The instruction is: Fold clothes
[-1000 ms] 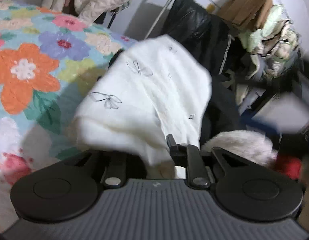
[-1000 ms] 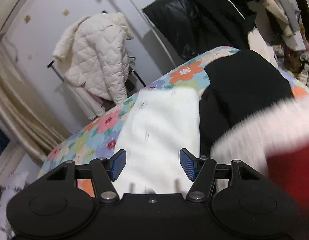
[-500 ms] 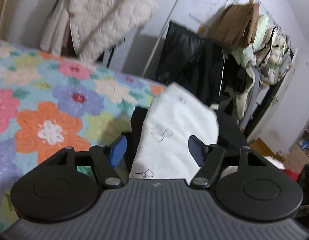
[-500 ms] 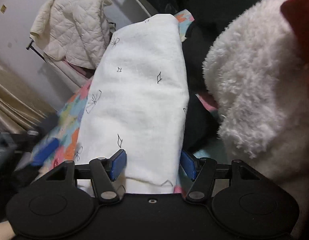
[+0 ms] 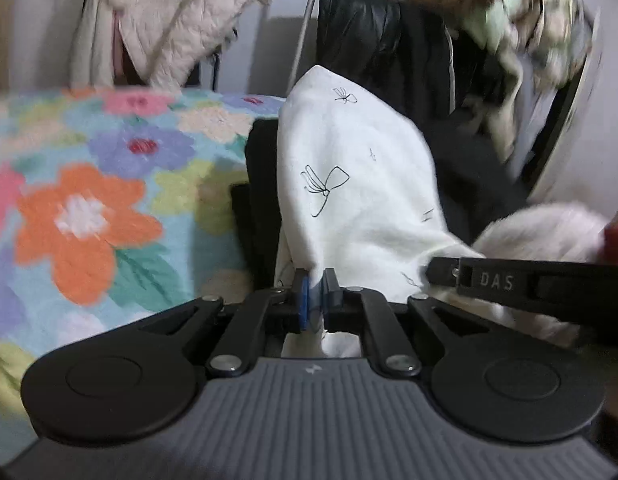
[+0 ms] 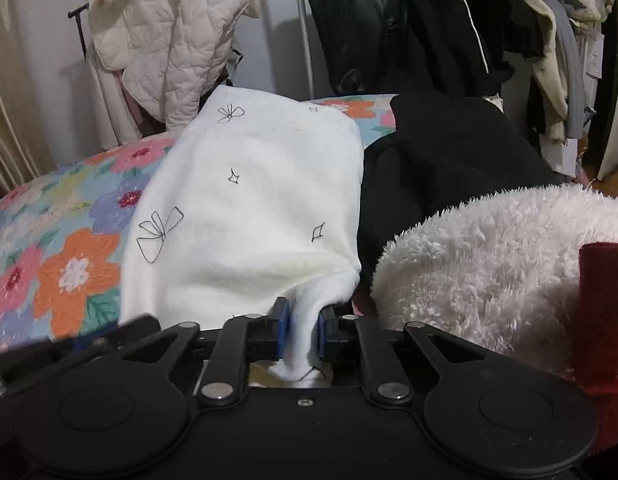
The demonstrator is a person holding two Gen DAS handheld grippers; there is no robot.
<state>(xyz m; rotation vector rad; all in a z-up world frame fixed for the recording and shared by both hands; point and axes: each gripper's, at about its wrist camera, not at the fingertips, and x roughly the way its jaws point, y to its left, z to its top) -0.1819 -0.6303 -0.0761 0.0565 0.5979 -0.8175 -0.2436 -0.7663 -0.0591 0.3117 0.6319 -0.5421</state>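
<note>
white bow-print garment (image 6: 249, 208) pinched at near edge by left gripper (image 5: 314, 300) and right gripper (image 6: 300, 330).

White bow-print garment (image 6: 249, 216), floral bedspread (image 5: 89, 208)

Pale wall (image 6: 277, 20) across the top of the frame, flowered bedspread (image 6: 69, 240) at left, quilted cream jacket (image 6: 177, 40) hanging upper left, crowded clothes rack (image 6: 549, 40) upper right, dim indoor light
</note>
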